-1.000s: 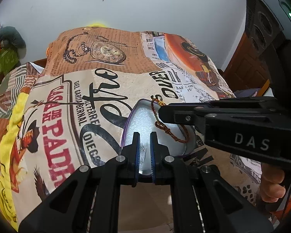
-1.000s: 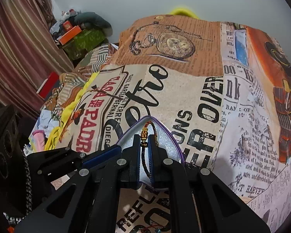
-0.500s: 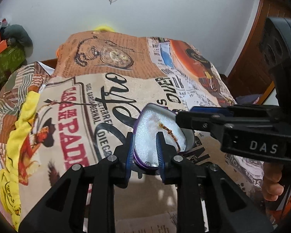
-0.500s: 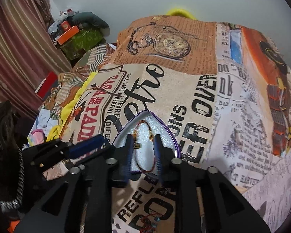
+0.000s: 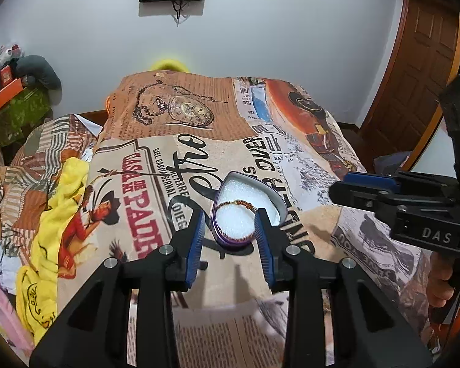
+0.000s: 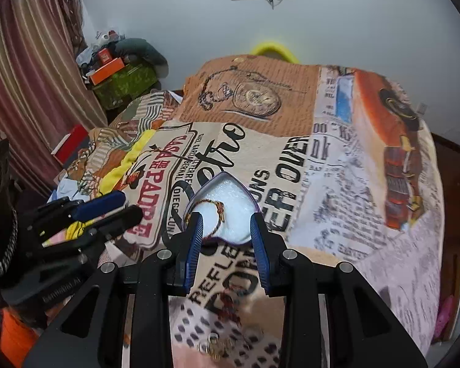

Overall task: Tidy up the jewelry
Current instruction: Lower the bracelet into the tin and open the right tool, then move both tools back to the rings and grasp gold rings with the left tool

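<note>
A heart-shaped purple box [image 5: 248,190] with white foam lining lies open on the printed bedspread. A red-brown thread bracelet [image 5: 239,204] with a gold bead lies loose across the foam. My left gripper [image 5: 230,213] hovers above and short of the box; its jaws are opening, with nothing pressed between the blue pads. In the right wrist view the same box [image 6: 233,193] and bracelet [image 6: 219,210] sit beyond my right gripper [image 6: 226,219], whose jaws are also opening and hold nothing. Each gripper shows in the other's view: the right gripper [image 5: 340,185] at the right, the left gripper [image 6: 130,205] at the left.
More jewelry lies near the bed's front edge: a red thread piece [image 6: 230,306] and small metal rings [image 6: 217,346]. A yellow cloth [image 5: 61,214] is bunched at the bed's left side. A wooden door [image 5: 414,92] stands to the right.
Both grippers went from shut to open, letting go of the bracelet and the box rim, then pulled back and up. The bracelet now lies in the box.
</note>
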A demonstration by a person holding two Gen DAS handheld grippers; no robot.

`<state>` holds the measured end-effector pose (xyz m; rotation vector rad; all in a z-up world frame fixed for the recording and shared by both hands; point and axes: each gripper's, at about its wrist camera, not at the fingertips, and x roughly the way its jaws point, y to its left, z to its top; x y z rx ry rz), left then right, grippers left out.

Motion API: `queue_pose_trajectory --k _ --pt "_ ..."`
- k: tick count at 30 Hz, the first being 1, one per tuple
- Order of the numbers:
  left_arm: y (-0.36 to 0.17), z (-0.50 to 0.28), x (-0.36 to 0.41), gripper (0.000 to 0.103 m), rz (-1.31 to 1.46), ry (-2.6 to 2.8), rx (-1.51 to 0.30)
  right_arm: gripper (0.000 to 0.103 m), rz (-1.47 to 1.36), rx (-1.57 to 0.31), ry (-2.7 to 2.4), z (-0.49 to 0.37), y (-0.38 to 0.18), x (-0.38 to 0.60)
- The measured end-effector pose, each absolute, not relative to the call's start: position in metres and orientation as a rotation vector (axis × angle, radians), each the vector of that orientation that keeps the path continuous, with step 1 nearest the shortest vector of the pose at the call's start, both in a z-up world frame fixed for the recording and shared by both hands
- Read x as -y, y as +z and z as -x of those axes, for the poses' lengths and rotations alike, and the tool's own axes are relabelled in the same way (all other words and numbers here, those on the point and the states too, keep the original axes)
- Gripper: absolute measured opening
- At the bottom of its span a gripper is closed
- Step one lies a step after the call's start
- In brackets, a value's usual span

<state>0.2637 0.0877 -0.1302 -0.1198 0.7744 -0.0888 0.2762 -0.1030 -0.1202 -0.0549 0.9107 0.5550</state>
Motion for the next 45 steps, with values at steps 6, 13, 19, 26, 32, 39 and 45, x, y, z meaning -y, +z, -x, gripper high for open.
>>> queue_pose_trajectory --k 6,13,19,26,32,39,45 --pt "-0.126 -0.241 -0.084 0.037 0.123 -0.09 -0.778 0.039 0.083 -0.868 0.509 -0.248 -0.115 0.118" --pt "-0.137 -0.221 -0.067 0.038 0.118 -0.121 -0.816 0.039 0.134 -0.856 0.461 -0.22 -0.123 0.134" --pt "-0.156 -0.21 -0.046 0.038 0.112 -0.158 -0.864 0.039 0.162 -0.88 0.433 -0.202 -0.141 0.151" --pt "-0.178 -0.204 -0.017 0.038 0.105 -0.229 -0.924 0.039 0.138 -0.932 0.426 -0.187 -0.162 0.166" --pt "-0.196 -0.204 0.013 0.038 0.041 -0.282 -0.964 0.039 0.112 -0.962 0.42 -0.181 -0.175 0.178" --pt "-0.209 -0.21 0.037 0.038 -0.051 -0.317 -0.977 0.039 0.112 -0.964 0.423 -0.177 -0.179 0.185" --pt "-0.212 -0.219 0.036 0.038 -0.046 -0.308 -0.963 0.039 0.099 -0.969 0.431 -0.177 -0.181 0.187"
